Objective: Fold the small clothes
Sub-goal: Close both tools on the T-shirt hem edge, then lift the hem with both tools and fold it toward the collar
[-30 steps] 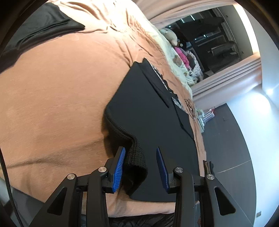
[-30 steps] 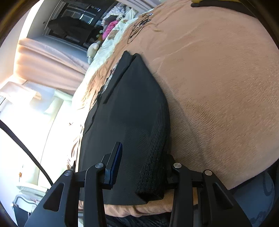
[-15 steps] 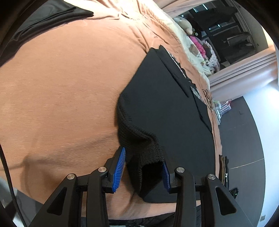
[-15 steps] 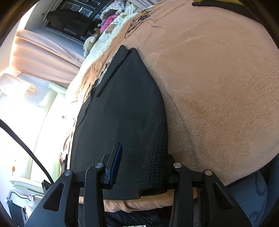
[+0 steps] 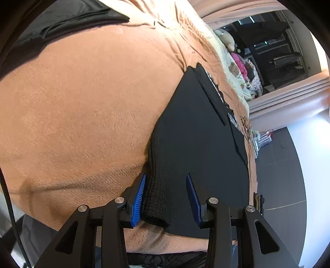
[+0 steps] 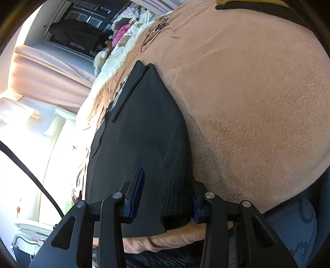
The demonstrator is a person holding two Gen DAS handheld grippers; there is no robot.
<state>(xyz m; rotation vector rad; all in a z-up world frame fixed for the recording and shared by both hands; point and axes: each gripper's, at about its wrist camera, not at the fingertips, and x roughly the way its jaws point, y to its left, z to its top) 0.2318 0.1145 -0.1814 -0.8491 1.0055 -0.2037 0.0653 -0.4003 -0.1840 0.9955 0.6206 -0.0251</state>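
Note:
A black knitted garment (image 5: 196,134) lies flat on a tan fleece blanket (image 5: 82,103), its ribbed hem nearest me. My left gripper (image 5: 166,176) straddles the hem's left corner; the rolled rib rests against the left blue pad (image 5: 140,195) with a gap to the other pad, so it is open. In the right wrist view the same garment (image 6: 144,134) runs away from me. My right gripper (image 6: 167,177) straddles the hem's right corner; the raised fold leans on the right finger, partly hiding it, and the left pad (image 6: 137,191) stands clear of it.
Another black cloth (image 5: 61,20) lies at the blanket's far left. A dark and yellow item (image 6: 257,6) sits at the far edge in the right wrist view. Stuffed toys (image 6: 101,59) and pale bedding lie beyond the garment. The bed edge and dark floor (image 5: 288,165) are on the right.
In the left wrist view the lifted hem has sunk onto the blanket and now leans on the left pad; the gripper has tipped lower. The right wrist view has barely changed.

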